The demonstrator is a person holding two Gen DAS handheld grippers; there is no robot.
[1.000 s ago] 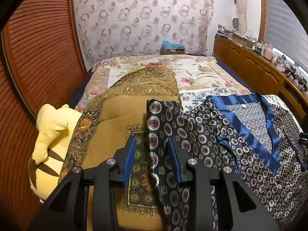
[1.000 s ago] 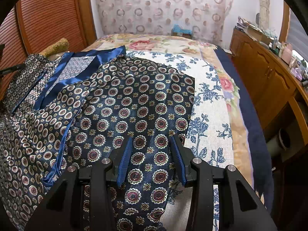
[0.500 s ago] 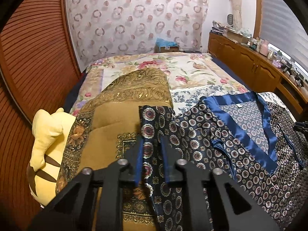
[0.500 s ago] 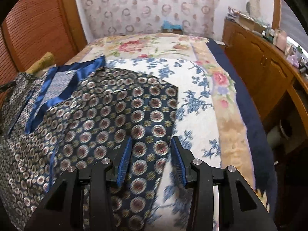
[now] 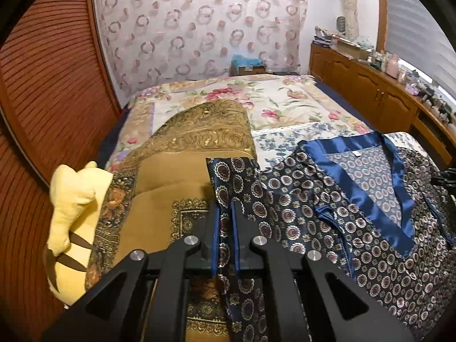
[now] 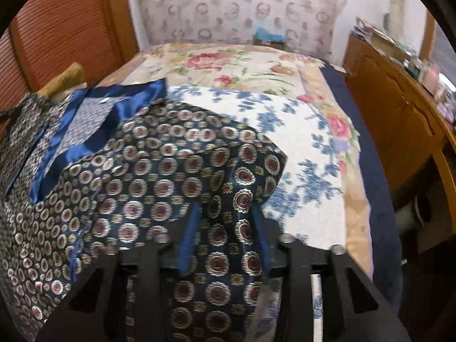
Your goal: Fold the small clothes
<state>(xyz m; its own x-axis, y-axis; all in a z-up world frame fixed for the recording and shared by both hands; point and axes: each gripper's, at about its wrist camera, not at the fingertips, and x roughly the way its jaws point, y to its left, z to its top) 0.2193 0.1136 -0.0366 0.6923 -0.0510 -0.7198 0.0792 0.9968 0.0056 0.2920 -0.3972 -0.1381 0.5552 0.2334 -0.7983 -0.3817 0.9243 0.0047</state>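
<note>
The left claw (image 5: 225, 222) pinches the shirt (image 5: 327, 208) sleeve tight. The right claw (image 6: 225, 216) stays spread around cloth. The shiny sleeve could slip out.

Soft even indoor light, left view sharp, right view motion-blurred, fisheye bending and dark vignette at edges

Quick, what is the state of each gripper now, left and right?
Left gripper: closed on the sleeve of the patterned shirt.
Right gripper: partly open around the shirt's other sleeve, fabric between its fingers, no clamp yet.
</note>
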